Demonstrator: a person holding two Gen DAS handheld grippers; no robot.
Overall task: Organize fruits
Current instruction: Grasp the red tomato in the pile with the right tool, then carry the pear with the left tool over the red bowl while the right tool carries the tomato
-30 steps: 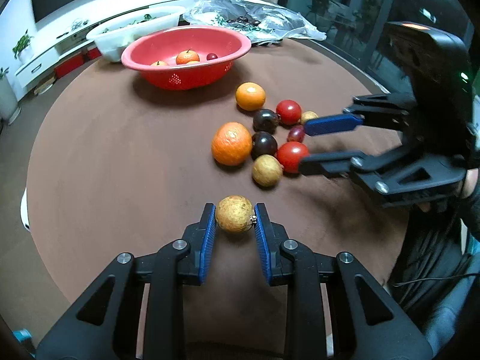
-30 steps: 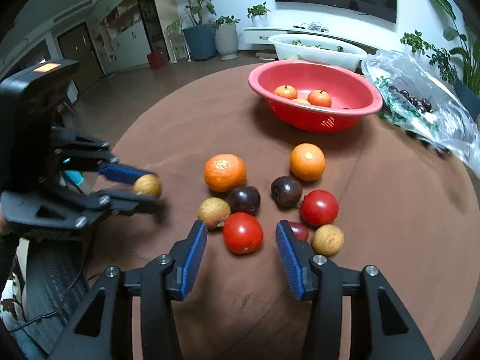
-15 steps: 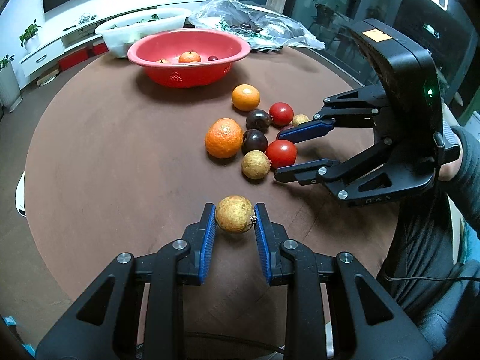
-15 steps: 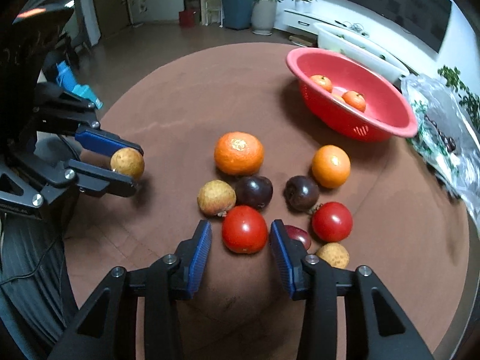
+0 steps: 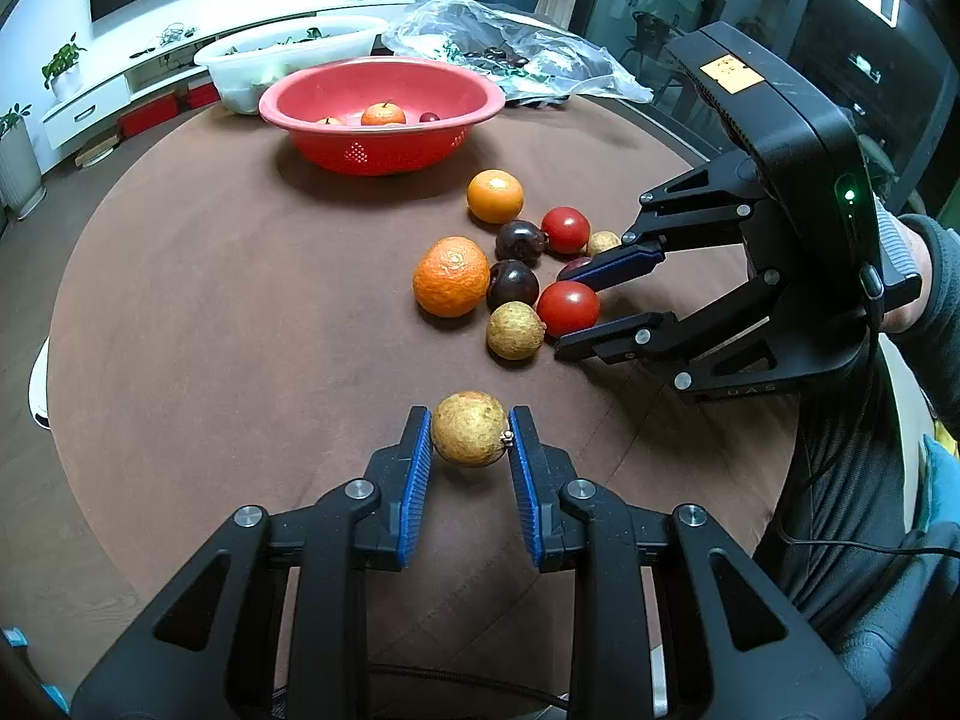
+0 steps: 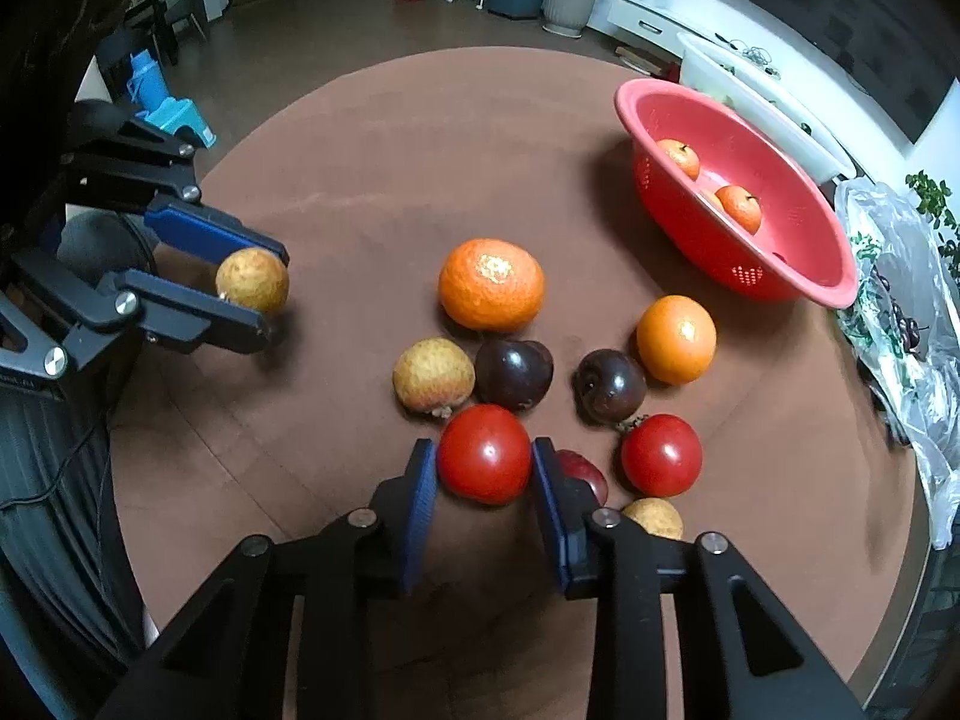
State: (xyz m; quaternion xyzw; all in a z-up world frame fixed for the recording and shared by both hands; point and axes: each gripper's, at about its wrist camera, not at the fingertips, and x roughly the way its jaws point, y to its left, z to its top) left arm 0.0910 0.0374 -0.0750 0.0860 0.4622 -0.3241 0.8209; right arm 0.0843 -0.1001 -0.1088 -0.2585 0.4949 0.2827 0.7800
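My left gripper (image 5: 470,431) is shut on a yellow-brown fruit (image 5: 469,429), held just above the brown table; it also shows in the right wrist view (image 6: 252,279). My right gripper (image 6: 483,461) has its blue pads touching both sides of a red tomato (image 6: 483,461) that rests on the table; it also shows in the left wrist view (image 5: 567,307). Around it lie a big orange (image 6: 491,284), a smaller orange (image 6: 676,339), two dark plums (image 6: 514,374), another tomato (image 6: 660,454) and two yellow-brown fruits (image 6: 433,374). A red basket (image 6: 798,240) holds small oranges.
A white tub (image 5: 288,54) stands behind the red basket (image 5: 384,114). A clear plastic bag with dark fruit (image 5: 510,54) lies at the table's far right. A person's torso (image 5: 852,510) is close at the near right edge of the round brown table (image 5: 210,300).
My right gripper has moved in on the near tomato and closed its pads against it. My left gripper still holds the yellow-brown fruit, drawn slightly back.
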